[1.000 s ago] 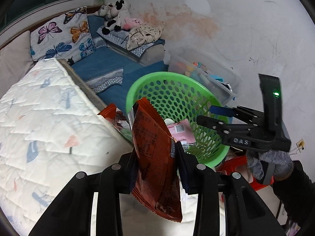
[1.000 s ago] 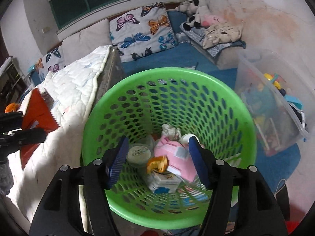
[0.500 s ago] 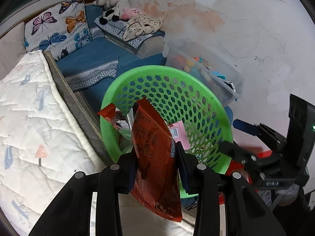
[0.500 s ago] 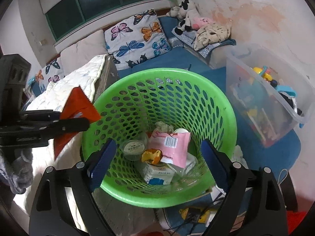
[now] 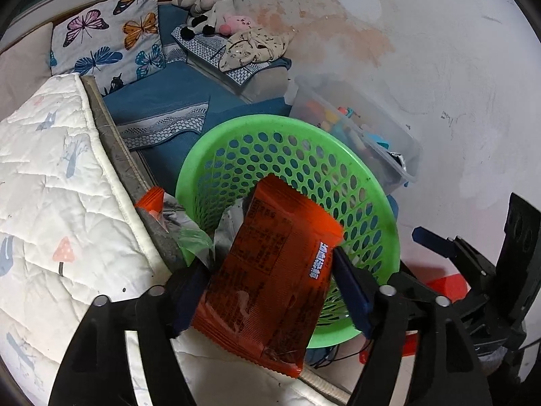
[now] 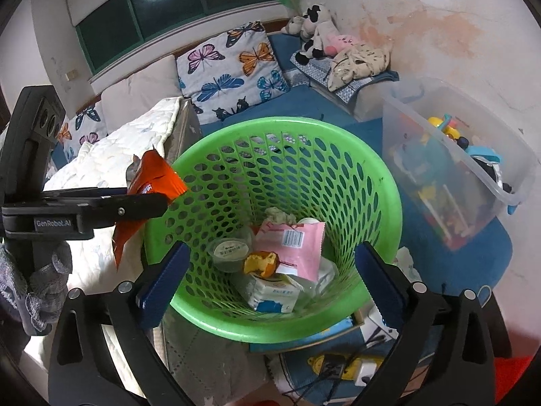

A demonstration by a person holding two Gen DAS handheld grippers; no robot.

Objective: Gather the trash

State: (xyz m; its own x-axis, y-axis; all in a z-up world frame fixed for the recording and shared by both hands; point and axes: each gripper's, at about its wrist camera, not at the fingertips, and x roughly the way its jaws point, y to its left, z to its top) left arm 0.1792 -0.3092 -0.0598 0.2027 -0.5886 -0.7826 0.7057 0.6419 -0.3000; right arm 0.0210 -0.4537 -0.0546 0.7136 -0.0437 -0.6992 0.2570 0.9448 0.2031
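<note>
In the left wrist view the orange wrapper (image 5: 270, 277) fills the foreground and hides most of the green basket's (image 5: 378, 203) floor, so nothing lying inside can be made out there. The left hand-held gripper (image 5: 270, 291) has its blue pads spread to either side of the wrapper; whether they press on it cannot be told from this view. The wrapper's printed text and a white label near its right edge are too small to read. A second orange scrap (image 5: 152, 199) and some crumpled foil sit just left of the basket rim, partly cut off by the bed (image 5: 50, 186).

The right wrist view looks down into the basket (image 6: 338, 176) and shows what the other hides: a small round tub (image 6: 230, 250), a pink packet with a barcode (image 6: 294, 243), a piece of orange peel (image 6: 260, 262) and a white carton (image 6: 274, 294). Their lettering is unreadable. At the left, the left hand-held gripper (image 6: 159, 199) appears side-on with "GenRobot.AI" on its body, and the orange wrapper (image 6: 148, 182) sticks out above and below its fingers at the basket's rim. The right hand-held gripper (image 6: 270, 277) is spread wide and empty, its pads flanking the basket. A clear bin of toys (image 6: 473, 176) stands to the right, its contents blurred.
</note>
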